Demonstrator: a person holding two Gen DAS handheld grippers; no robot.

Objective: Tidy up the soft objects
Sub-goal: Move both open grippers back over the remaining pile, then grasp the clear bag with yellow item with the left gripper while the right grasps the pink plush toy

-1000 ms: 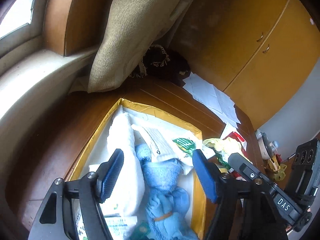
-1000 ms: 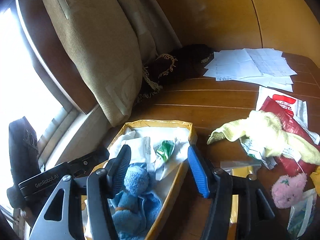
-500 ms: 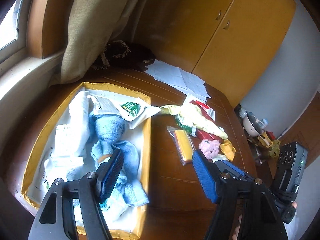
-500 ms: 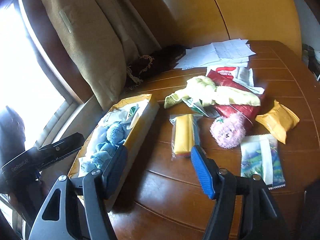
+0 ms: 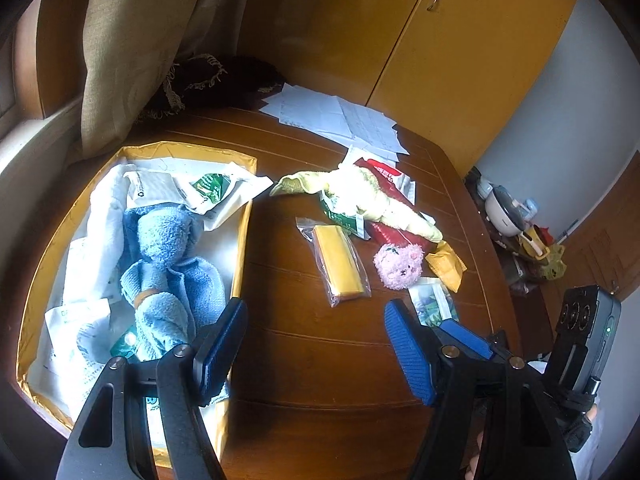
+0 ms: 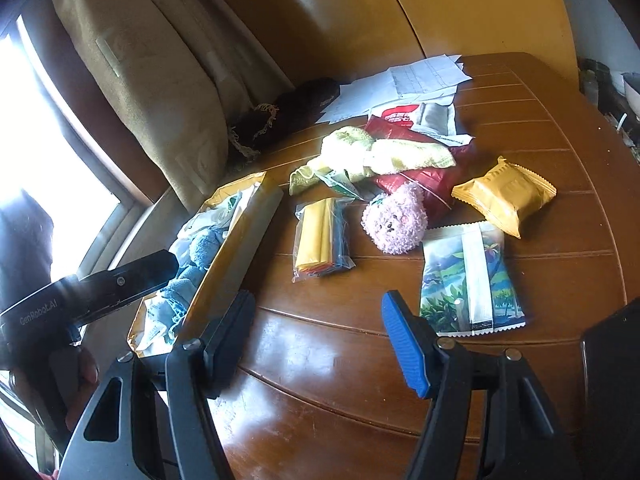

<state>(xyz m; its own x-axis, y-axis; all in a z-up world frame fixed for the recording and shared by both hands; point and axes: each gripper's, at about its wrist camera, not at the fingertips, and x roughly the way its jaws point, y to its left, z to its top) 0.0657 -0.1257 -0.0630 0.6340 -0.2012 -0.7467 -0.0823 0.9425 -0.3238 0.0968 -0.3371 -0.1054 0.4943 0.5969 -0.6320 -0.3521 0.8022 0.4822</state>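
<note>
The left gripper (image 5: 314,344) is hanging over bare wood with its jaws standing apart and nothing between them; its left finger (image 5: 222,344) is overlapping the near right wall of the box (image 5: 240,248). The right gripper (image 6: 318,340) is also hovering with jaws spread wide and nothing in them, over the surface (image 6: 340,360) just right of the box (image 6: 248,232).

The box is lying at the left of the surface (image 5: 300,360), its top open. A blue towel (image 5: 168,264), tied with a band, is lying inside it on white packets (image 5: 80,264), and a green-printed packet (image 5: 210,188) is resting at its far end, partly hanging over the right wall.

To the right of the box, outside it, a bagged yellow cloth (image 5: 338,264) is lying flat on the wood. Farther right of the box a pink plush (image 5: 398,266) is sitting, touching a red bag (image 5: 384,236). A pale yellow towel (image 5: 372,196) is draped over that red bag, at the level of the box's far end. A gold packet (image 6: 504,196) is lying right of the plush, and a landscape-print sachet (image 6: 468,280) is lying nearer than it, just beside the right gripper's right finger (image 6: 402,340).

Beyond the box, white papers (image 5: 340,120) are spread at the far edge, a dark fringed cloth (image 5: 216,84) is bunched by the curtain (image 5: 132,40), and a yellow cupboard (image 5: 460,40) is standing behind
</note>
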